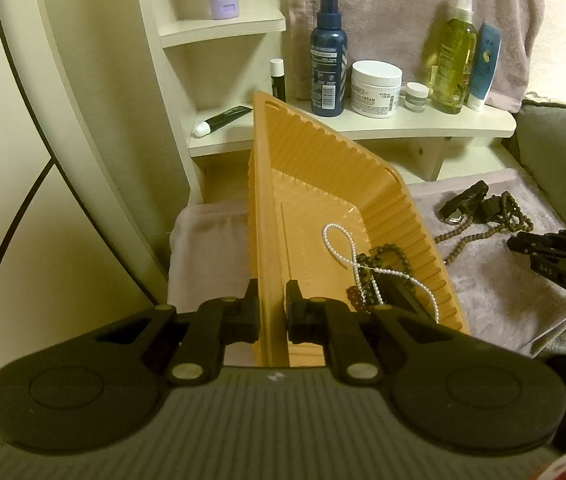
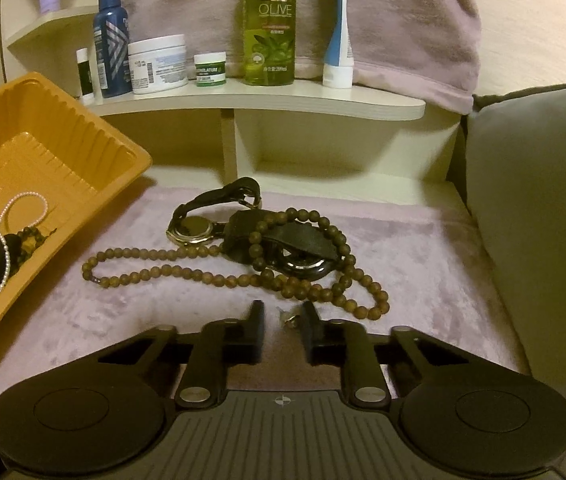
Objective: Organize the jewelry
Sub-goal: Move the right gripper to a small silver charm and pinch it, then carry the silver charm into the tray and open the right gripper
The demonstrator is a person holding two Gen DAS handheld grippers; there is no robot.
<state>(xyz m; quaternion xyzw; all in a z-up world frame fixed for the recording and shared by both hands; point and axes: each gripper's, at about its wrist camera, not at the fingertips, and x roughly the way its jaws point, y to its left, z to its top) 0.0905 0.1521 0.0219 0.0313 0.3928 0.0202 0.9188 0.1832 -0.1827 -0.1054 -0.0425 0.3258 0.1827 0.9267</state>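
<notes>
My left gripper (image 1: 271,304) is shut on the near wall of an orange plastic tray (image 1: 315,168) and holds it tilted. A pearl string (image 1: 341,248), dark beads (image 1: 387,256) and a black item have slid to the tray's low end. The tray also shows at the left of the right wrist view (image 2: 43,148). My right gripper (image 2: 283,322) is open, low over the pink towel (image 2: 143,320), with a small ring (image 2: 290,322) between its fingers. Just beyond lie a brown bead necklace (image 2: 211,278) and two black-strapped watches (image 2: 193,226).
A cream shelf (image 2: 283,100) behind holds bottles, jars and tubes, among them a green olive bottle (image 2: 269,24) and a blue bottle (image 1: 328,56). A grey cushion (image 2: 543,220) stands to the right. A pink towel hangs behind the shelf.
</notes>
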